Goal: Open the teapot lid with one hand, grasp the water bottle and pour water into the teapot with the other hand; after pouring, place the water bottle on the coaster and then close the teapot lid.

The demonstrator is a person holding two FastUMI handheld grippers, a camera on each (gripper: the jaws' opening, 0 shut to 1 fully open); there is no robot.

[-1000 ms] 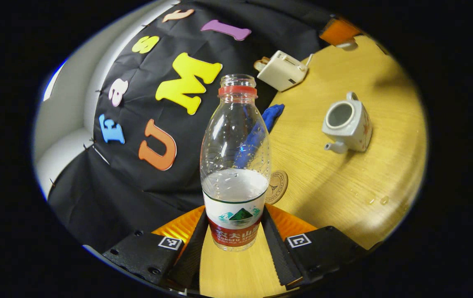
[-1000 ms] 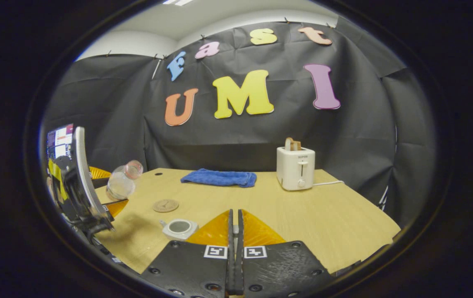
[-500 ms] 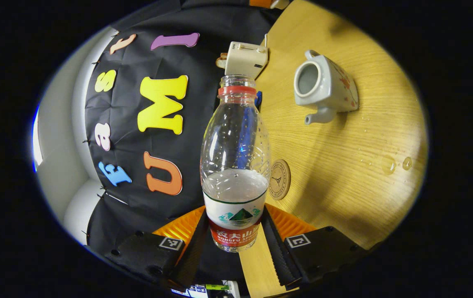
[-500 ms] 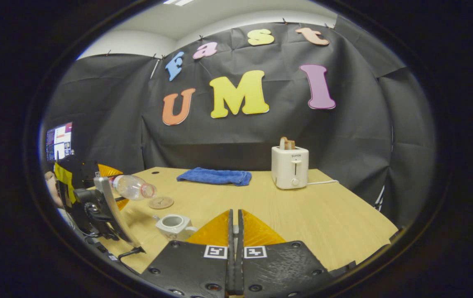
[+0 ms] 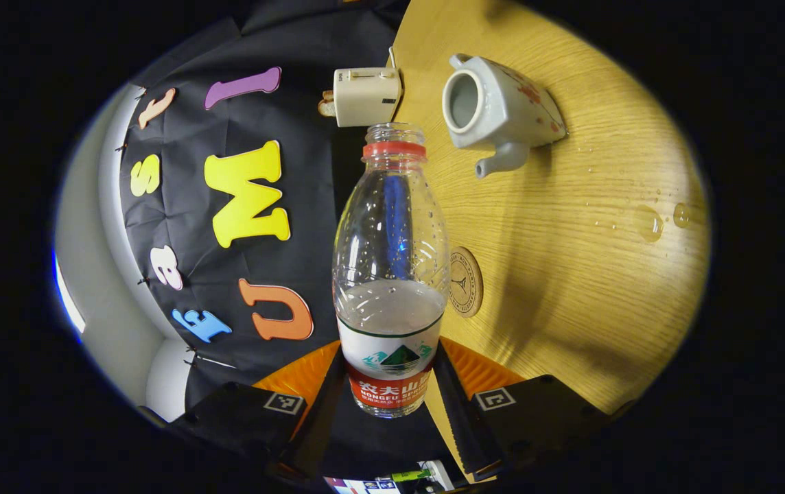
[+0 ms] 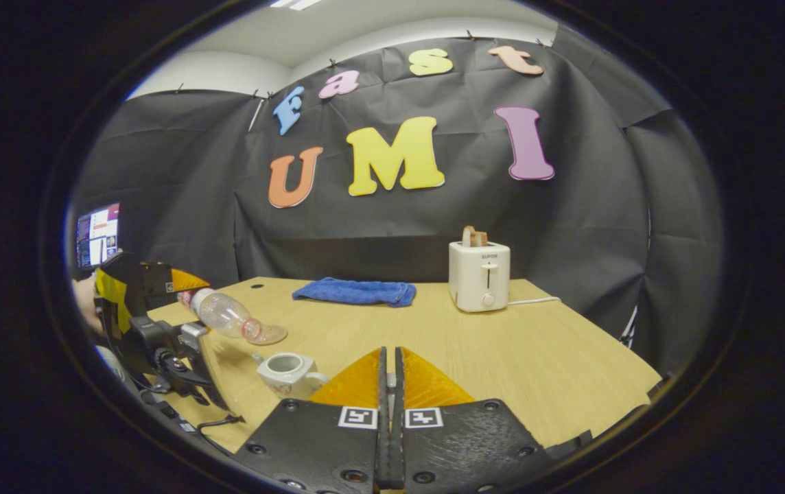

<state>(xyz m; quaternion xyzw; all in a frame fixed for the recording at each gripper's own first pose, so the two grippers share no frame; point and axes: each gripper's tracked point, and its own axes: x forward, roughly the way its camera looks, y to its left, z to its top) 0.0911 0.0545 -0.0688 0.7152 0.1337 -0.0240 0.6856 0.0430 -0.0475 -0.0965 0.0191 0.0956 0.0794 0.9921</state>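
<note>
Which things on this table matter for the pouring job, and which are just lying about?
For the job:
water bottle, clamped in the left gripper
teapot, lid off
coaster

Just lying about:
toaster
blue towel
spilled water drops

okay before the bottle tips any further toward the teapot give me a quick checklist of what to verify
1. Grip: left gripper has both fingers pressed on the bottle. Ok.
2. Cap off: bottle mouth is open. Ok.
3. Lid off: teapot opening is bare. Ok.
4. Mouth over opening: in the right gripper view the bottle points down toward the teapot, but its mouth sits up and to the left of the opening. Not ok.
5. Lid held: right gripper fingers are together, nothing visible between them. Cannot tell.
6. Coaster free for the bottle afterwards. Ok.
7. Spills: droplets already on the table. Not ok.
</note>
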